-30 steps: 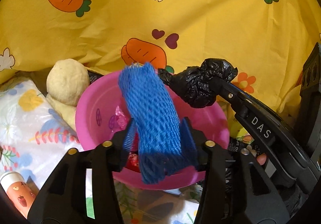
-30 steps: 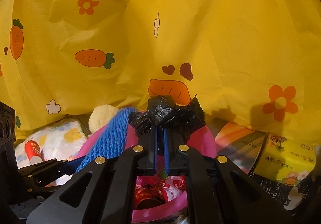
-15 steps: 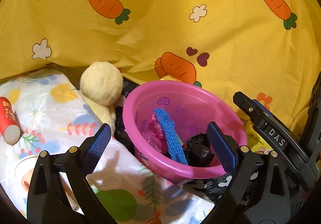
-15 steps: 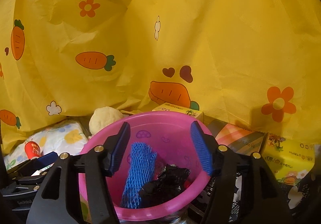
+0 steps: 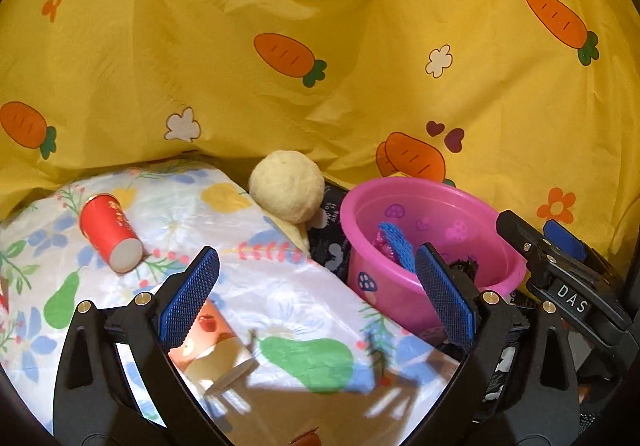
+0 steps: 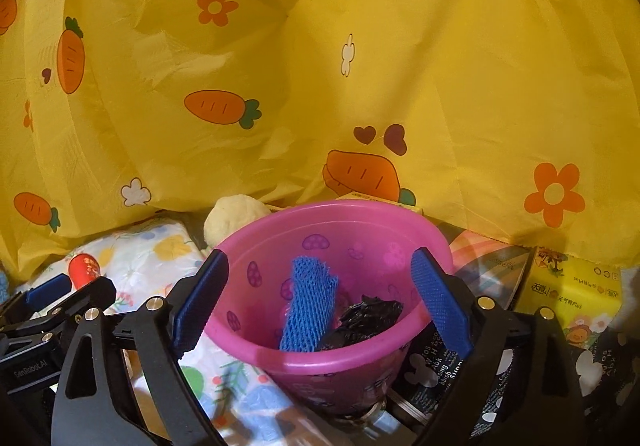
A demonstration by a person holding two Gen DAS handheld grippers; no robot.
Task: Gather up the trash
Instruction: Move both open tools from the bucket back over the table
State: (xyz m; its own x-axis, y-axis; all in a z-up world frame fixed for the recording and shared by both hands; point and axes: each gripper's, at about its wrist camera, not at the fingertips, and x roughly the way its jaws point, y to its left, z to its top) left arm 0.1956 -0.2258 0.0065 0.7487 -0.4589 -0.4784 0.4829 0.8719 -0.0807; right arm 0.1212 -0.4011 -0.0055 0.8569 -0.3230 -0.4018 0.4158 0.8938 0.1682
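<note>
One floral cloth (image 5: 280,286) below yellow carrot-print backdrop (image 5: 320,66)

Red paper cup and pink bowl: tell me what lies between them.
In the left wrist view, the cream plush ball sits between the red paper cup and the pink bowl, on the floral sheet.

Warm light is falling from above; gripper shadows are lying on the near floral cloth (image 5: 280,298); fisheye edges are bending, vignetting dark.
</note>
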